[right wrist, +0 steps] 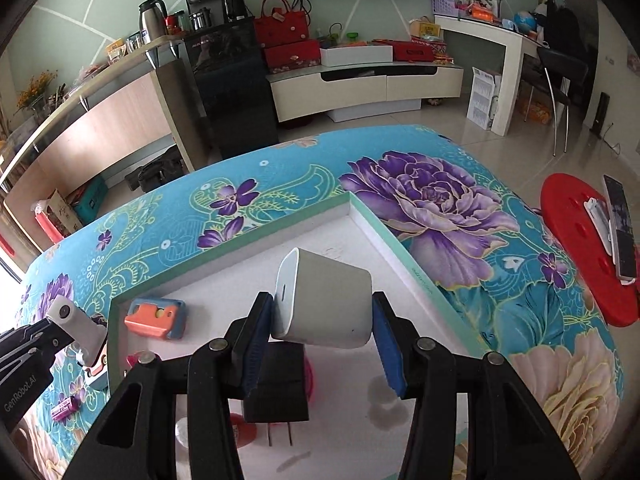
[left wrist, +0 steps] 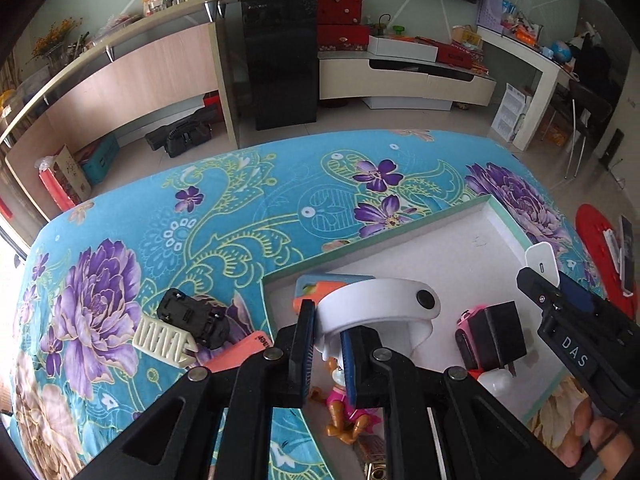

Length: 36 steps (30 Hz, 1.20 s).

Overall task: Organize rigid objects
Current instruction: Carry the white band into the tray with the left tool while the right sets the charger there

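Note:
My left gripper [left wrist: 326, 324] is shut on a white curved band with a black stud [left wrist: 384, 300], held over the near left corner of a shallow white box with a green rim [left wrist: 400, 232]. My right gripper [right wrist: 322, 306] is shut on a white charger cube [right wrist: 324, 300] above the inside of the same box [right wrist: 248, 240]. Inside the box lie an orange and blue case [right wrist: 154, 318], a black plug adapter [right wrist: 280, 384], a pink item [left wrist: 466, 318] and a small toy figure [left wrist: 348, 412]. Each gripper shows at the edge of the other's view.
On the flowered blue cloth left of the box lie a black clip [left wrist: 192, 320], a cream grille piece [left wrist: 164, 340], a salmon block [left wrist: 236, 354] and a purple battery [right wrist: 64, 408]. A red stool [right wrist: 576, 240] with a remote stands to the right.

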Tool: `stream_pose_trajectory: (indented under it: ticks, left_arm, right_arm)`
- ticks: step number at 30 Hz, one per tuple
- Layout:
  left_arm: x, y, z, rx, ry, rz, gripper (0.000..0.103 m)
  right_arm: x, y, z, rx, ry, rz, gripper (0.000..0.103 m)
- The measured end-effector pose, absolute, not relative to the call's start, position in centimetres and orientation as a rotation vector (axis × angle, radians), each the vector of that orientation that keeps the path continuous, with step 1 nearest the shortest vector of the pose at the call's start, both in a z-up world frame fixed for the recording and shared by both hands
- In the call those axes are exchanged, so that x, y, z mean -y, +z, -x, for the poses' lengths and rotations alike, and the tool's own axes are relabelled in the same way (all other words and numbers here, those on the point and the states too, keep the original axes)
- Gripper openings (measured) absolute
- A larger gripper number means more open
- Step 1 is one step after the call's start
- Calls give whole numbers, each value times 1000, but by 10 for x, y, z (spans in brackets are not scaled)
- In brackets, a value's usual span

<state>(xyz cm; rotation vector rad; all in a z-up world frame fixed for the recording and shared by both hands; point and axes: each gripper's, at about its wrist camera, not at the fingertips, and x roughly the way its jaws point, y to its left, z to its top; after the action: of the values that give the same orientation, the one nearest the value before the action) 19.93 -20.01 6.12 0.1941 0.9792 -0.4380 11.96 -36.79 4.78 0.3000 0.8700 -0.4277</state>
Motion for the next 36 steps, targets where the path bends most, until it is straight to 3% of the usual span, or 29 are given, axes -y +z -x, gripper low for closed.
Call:
stream_pose_trajectory:
  ticks: [21,27,30,32,36]
  left_arm:
    - [211,28,-212,-1098,-429,-116,17]
    - [201,30,-210,-1108,-416,-82,39]
    - [191,33,-208,-1103,-403,-54,49]
    - [184,36,-207,-1095,-388,-35,62]
    - [165,42,-204,-1073,-364,12,69]
  right_arm:
    - [348,35,-137,-889,-321,-230,51]
    - [347,34,-139,-894,-320,-218,52]
    - [346,33,-140,-904,-332,-207,58]
    - [347,33,-140,-906,-338,-207,60]
    - [345,36,-139,-901,-350,-189,70]
